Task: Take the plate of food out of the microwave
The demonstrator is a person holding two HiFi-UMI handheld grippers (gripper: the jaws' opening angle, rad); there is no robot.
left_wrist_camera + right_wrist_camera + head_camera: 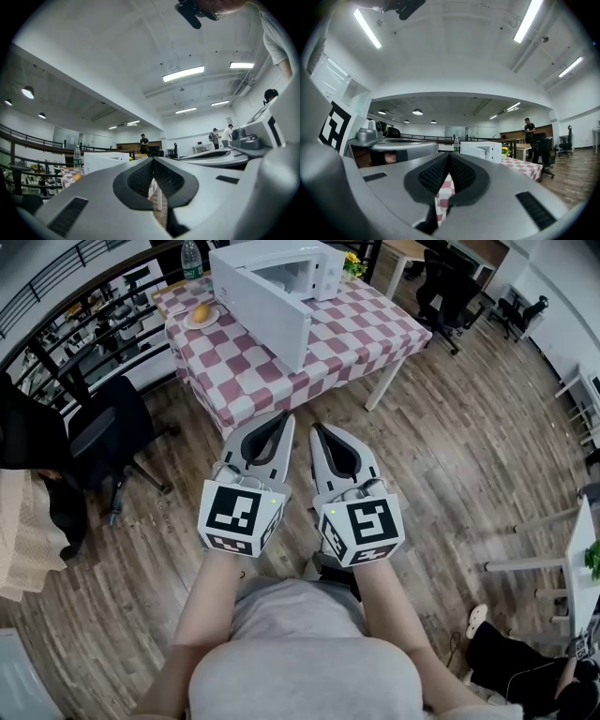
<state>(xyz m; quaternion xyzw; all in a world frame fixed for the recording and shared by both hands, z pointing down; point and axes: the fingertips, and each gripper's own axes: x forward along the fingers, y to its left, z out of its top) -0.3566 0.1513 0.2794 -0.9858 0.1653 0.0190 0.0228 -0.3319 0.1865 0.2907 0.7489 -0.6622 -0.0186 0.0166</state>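
**Left gripper** (283,420): jaws pressed together with nothing between them. It is held level over the wood floor, well apart from the table (366,329).

**Right gripper** (319,430): jaws likewise closed on nothing, carried just beside the left.

**Microwave** (272,296): stood on the checked cloth with its side turned toward the person. The door is judged closed, though it is not seen squarely.

**Plate of food** (201,317): found on the cloth left of the microwave, outside it and near the table's left edge. A bottle (191,259) is stood just behind it. Whether another plate lies inside cannot be told.

**Hazards, as judged:**
- The plate could be nudged over the nearby edge if it is met with closed jaws.
- The bottle could be toppled by a reach carried too far.
- The food could be slid off if the rim is pinched and the plate tilted.
- The door could be fumbled if the jaws are not opened first
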